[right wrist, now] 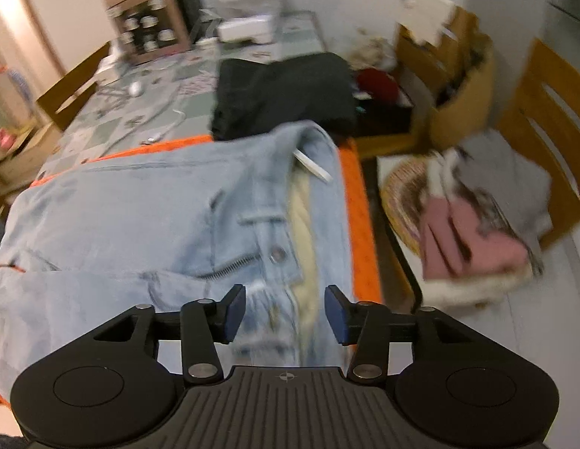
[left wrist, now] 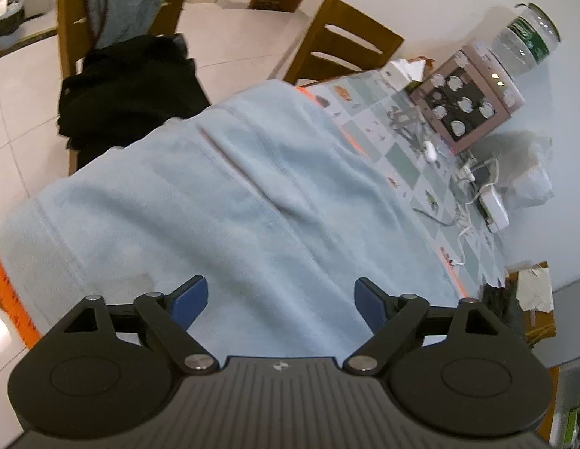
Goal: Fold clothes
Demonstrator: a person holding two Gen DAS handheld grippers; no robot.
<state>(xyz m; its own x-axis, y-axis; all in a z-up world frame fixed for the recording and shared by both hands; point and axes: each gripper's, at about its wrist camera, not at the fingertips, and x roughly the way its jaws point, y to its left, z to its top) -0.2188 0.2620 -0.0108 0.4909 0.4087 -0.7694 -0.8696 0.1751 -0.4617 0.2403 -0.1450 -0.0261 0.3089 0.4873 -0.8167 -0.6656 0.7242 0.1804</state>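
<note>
jeans [right wrist: 147, 205] in pale blue denim lie flat on the table [left wrist: 394, 172], waistband toward the right gripper [right wrist: 285, 312], legs running toward the left gripper [left wrist: 281, 301]. both tongs are spread, holding nothing. beside the table, a wicker basket [right wrist: 398, 202] holds jumbled clothes [right wrist: 488, 217].

Landmark: light blue jeans [right wrist: 170, 202], spread flat on the orange mat [right wrist: 359, 220].
Right gripper [right wrist: 285, 314]: over the jeans' waistband, jaws apart, holding nothing.
Black garment [right wrist: 286, 93]: folded, just beyond the jeans.
Basket of clothes [right wrist: 473, 209]: right of the jeans, off the mat.
</note>
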